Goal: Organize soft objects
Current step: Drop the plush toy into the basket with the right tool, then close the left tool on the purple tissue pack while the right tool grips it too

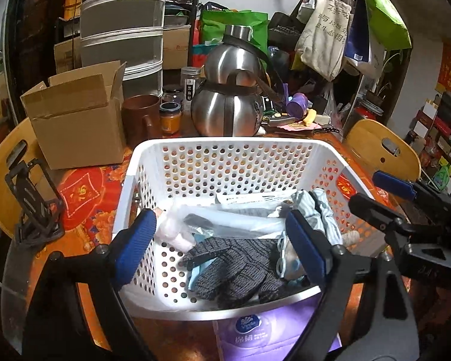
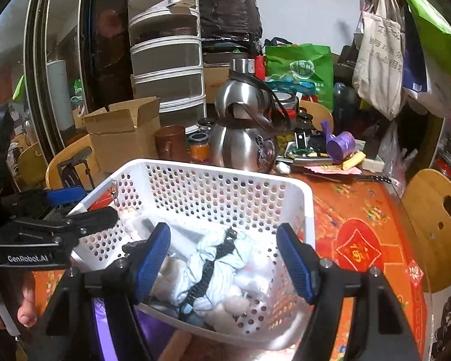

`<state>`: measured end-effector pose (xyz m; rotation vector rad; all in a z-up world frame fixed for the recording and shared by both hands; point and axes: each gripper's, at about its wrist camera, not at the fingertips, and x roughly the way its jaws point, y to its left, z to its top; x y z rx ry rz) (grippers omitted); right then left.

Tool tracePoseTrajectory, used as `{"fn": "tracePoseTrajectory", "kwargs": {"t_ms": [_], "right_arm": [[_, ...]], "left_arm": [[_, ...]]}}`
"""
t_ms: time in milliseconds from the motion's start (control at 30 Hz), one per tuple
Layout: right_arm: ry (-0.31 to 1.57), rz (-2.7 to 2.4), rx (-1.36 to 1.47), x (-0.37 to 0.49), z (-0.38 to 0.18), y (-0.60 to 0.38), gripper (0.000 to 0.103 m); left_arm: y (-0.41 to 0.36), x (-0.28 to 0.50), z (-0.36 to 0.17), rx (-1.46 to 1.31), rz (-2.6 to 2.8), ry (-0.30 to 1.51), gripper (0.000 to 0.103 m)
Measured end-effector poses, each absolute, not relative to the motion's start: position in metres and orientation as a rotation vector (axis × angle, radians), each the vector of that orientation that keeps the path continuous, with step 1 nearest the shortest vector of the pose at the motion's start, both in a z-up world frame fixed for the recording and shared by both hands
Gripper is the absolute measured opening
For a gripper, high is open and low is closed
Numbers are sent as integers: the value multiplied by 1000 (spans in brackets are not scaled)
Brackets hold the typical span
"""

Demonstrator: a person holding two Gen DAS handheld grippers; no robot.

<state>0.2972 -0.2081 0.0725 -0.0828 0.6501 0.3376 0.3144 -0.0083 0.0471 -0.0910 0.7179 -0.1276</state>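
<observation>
A white perforated basket (image 1: 225, 146) stands on the red patterned tablecloth, just in front of both grippers. In it lie dark grey knit gloves (image 1: 234, 264), clear plastic-wrapped packs (image 1: 225, 219) and a pale blue striped cloth (image 1: 318, 210). My left gripper (image 1: 222, 246) hangs open over the basket's near rim, with nothing pressed between its blue pads. The right wrist view shows the basket (image 2: 213, 170) holding a bundled white and pale blue cloth (image 2: 207, 246) with a black strap across it. My right gripper (image 2: 224, 263) is open above that bundle. A purple tissue pack (image 1: 252, 331) lies against the basket's near side.
Behind the basket stand a steel kettle (image 1: 228, 105), a brown mug (image 1: 141, 114), jars (image 1: 170, 117) and an open cardboard box (image 1: 75, 120). Wooden chairs (image 2: 436, 225) flank the table. Stacked drawers (image 2: 165, 54) and hanging bags (image 2: 378, 60) fill the back. A hand (image 2: 24, 310) holds the left gripper.
</observation>
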Motion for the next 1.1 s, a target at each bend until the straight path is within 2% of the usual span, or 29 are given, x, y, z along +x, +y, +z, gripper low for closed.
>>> {"fn": "tracePoseTrajectory", "kwargs": {"t_ms": [300, 433, 567, 667, 900, 1100], "right_arm": [[648, 337, -40, 276, 71, -214, 73], [648, 354, -7, 236, 63, -221, 73], [639, 388, -19, 185, 43, -220, 79], [661, 423, 1, 157, 21, -219, 79], [729, 464, -45, 141, -17, -198, 79], [737, 480, -81, 146, -25, -185, 71]], "left_arm": [[1, 273, 44, -71, -130, 718, 87], [12, 225, 38, -82, -153, 701, 91], [21, 177, 19, -103, -173, 694, 94], [19, 153, -1, -91, -182, 703, 95], [3, 149, -48, -78, -270, 773, 94], [-5, 159, -61, -101, -329, 799, 78]]}}
